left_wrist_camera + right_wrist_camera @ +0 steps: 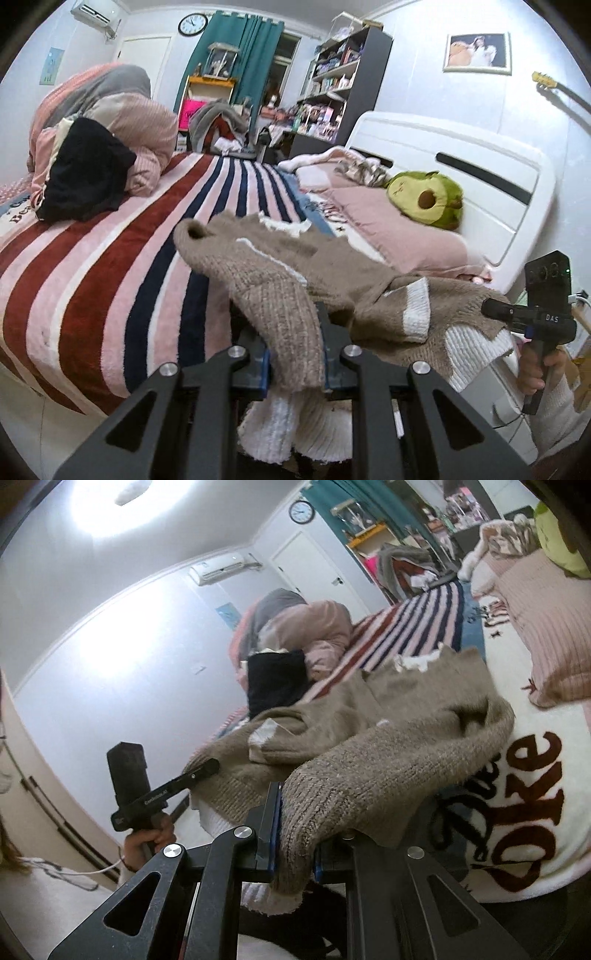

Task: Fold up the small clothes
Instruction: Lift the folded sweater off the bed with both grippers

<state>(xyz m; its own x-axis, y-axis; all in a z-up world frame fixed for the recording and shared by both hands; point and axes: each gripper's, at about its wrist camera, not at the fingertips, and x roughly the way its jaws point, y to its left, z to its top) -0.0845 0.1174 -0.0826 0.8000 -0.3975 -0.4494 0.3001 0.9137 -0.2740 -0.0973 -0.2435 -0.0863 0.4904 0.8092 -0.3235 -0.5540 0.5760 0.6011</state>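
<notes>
I think the folding has only just begun. The brown sweater [332, 266] lies in a lumpy heap on the near edge of the bed [110, 266], on top of the striped blanket [155, 236]. Its sleeves are bunched up and nothing looks flat or neat yet. So I still have to spread it out, fold the sleeves in, and fold the body over.

My left claw [295, 354] is squeezed tight on a brown sleeve with a white cuff, and the cuff hangs down under the fingers. My right claw [295, 834] is also squeezed tight on a thick brown part of the same sweater, and a white edge hangs down there too. Both claws are closed as far as the thick knit lets them.

A black piece of clothing [85, 173] sits farther back on the bed by the pink quilt [147, 122]. It may need folding later.
</notes>
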